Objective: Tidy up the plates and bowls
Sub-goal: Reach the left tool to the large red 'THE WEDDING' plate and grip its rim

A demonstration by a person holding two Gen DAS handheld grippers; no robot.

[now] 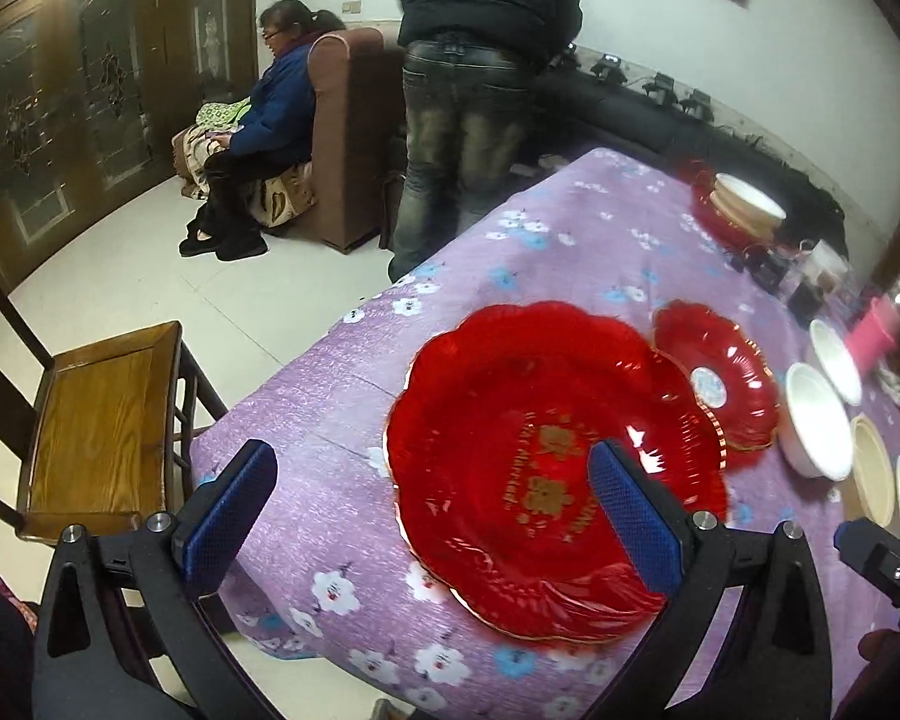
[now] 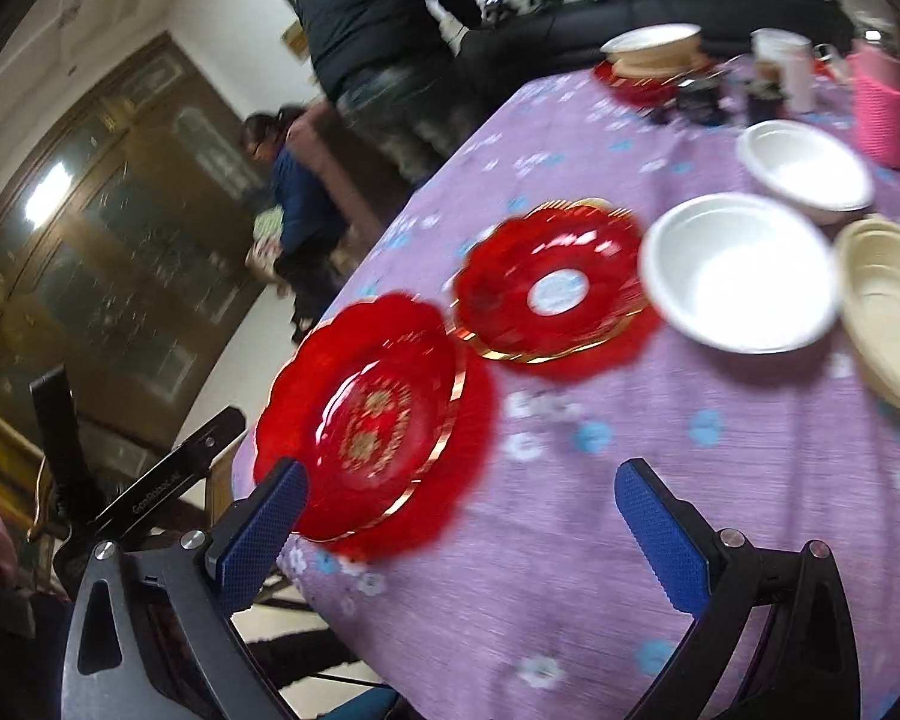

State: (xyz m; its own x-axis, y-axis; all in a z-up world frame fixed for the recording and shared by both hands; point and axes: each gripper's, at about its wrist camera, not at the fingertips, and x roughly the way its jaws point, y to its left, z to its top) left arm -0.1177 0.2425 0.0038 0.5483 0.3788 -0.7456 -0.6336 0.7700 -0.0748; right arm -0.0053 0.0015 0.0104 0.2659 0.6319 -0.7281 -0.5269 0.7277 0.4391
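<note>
Red plate (image 1: 546, 468) lies on purple tablecloth (image 1: 342, 396), both tongs wide apart.

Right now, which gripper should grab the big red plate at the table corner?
Left. The left gripper is open with the big red plate already close between its fingers. The right gripper, also open, faces bare tablecloth; the plate sits off by its left finger.

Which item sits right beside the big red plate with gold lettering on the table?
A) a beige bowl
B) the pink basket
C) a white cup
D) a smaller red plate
D: the smaller red plate lies directly next to the big red plate on the purple tablecloth; the white bowls come after it.
</note>
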